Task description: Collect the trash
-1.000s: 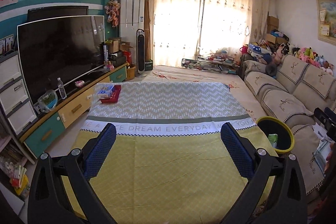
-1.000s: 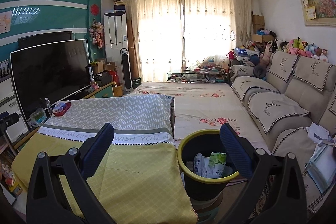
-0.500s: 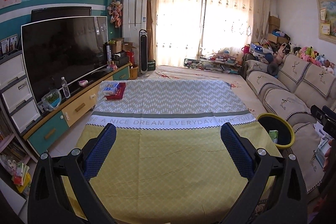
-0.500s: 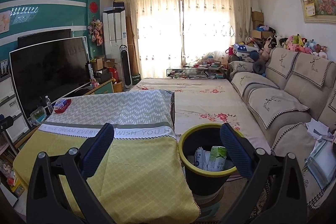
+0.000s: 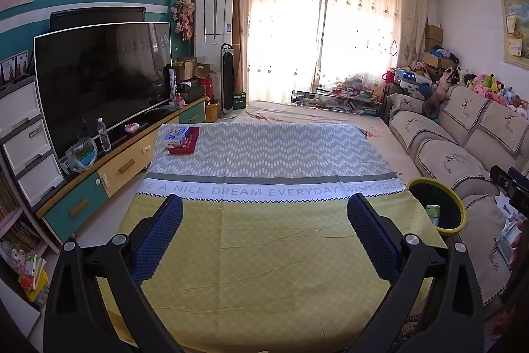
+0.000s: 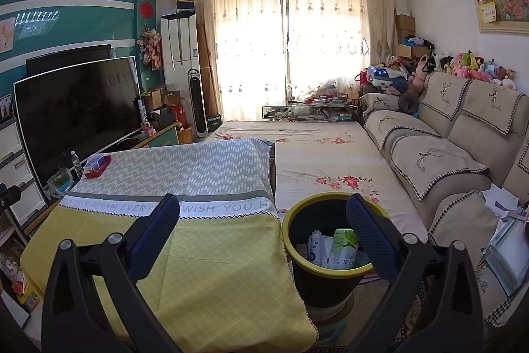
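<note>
A black bin with a yellow rim (image 6: 299,210) stands on the floor between the table and the sofa; it holds a green-and-white carton (image 6: 344,248) and white wrappers (image 6: 315,248). In the left wrist view the same bin (image 5: 458,202) is at the table's right edge. My right gripper (image 6: 263,215) hangs open above the table's corner and the bin, holding nothing. Over the yellow part of the tablecloth (image 5: 264,253), my left gripper (image 5: 264,215) is also open and holds nothing. A blue-and-white box on a red box (image 5: 181,139) lies at the table's far left corner.
A TV (image 5: 99,81) on a long cabinet (image 5: 109,174) runs along the left, with a water bottle (image 5: 104,139). A beige sofa (image 6: 439,161) lines the right, with papers (image 6: 502,234) on its near seat. A flowered cloth (image 6: 314,154) covers the surface beyond the table.
Both views have shifted slightly backward and up. The grippers stay open and nothing on the table or in the bin has moved.
</note>
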A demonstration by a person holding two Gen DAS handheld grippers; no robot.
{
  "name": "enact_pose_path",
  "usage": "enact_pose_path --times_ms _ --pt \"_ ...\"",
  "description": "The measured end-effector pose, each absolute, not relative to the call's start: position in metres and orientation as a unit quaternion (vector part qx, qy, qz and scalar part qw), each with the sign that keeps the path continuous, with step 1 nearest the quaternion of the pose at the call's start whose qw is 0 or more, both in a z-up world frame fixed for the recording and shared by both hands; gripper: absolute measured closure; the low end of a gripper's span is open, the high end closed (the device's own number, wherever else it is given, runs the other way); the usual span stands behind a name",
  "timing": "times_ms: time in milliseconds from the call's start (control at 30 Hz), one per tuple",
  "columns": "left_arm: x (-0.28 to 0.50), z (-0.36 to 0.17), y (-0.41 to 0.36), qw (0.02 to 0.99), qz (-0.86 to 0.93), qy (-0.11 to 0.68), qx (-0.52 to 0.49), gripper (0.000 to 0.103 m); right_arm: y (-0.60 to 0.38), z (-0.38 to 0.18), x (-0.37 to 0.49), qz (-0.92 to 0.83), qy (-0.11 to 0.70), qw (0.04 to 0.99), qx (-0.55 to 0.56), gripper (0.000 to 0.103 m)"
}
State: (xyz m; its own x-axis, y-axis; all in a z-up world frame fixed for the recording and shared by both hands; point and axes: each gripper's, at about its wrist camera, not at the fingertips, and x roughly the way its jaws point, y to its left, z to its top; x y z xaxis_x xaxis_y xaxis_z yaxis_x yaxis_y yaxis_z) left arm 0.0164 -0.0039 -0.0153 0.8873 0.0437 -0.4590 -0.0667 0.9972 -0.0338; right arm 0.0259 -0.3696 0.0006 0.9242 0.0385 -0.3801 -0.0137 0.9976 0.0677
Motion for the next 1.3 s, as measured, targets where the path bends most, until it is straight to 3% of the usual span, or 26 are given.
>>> enact_pose_path --times_ms 1300 --pt "0.0202 -0.0234 -0.0029 0.970 0.030 0.241 -0.022 0.005 -0.3721 -0.0062 0.0313 0.010 0.201 0.979 0.038 0.007"
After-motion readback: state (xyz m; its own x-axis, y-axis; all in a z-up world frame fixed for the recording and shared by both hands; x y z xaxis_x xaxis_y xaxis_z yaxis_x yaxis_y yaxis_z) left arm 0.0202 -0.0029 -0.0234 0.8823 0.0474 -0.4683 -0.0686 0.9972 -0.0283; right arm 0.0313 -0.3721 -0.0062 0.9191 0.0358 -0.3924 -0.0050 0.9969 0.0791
